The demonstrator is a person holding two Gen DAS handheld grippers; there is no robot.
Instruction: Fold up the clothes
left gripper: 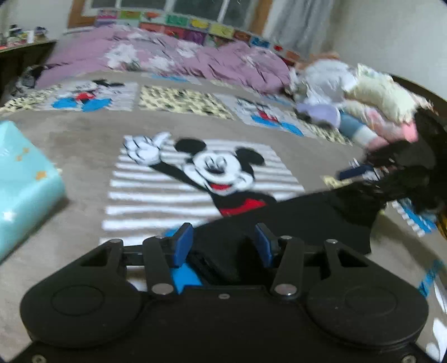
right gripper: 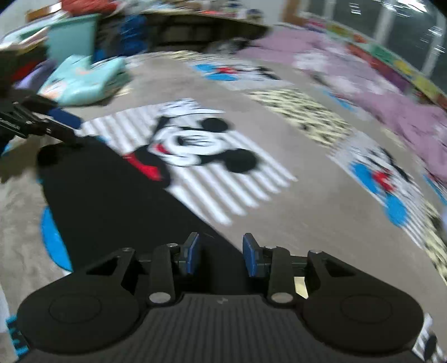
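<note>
Left wrist view first: the left gripper sits low over the bed, its blue pads spread apart. A bunched fold of the black garment lies between them, and the pads are not pressing on it. The cloth runs away to the right across the grey blanket, covering the lower part of the cartoon mouse print. At the left edge, a pale turquoise pillow. Far right, a heap of clothes in white, cream, pink and lilac, with darker pieces below it. A purple quilt is rumpled along the back under the window.

Over to the right wrist view, heavily blurred: the right gripper also has its pads parted, nothing pinched. The edge of the black garment passes beneath the gap, lying flat on the grey blanket as a long dark band reaching up-left. At its far end, the left gripper is at the cloth; from here I cannot tell how its jaws stand. The cartoon mouse print shows just beyond the cloth, the turquoise pillow behind, the purple quilt on the right.
</note>
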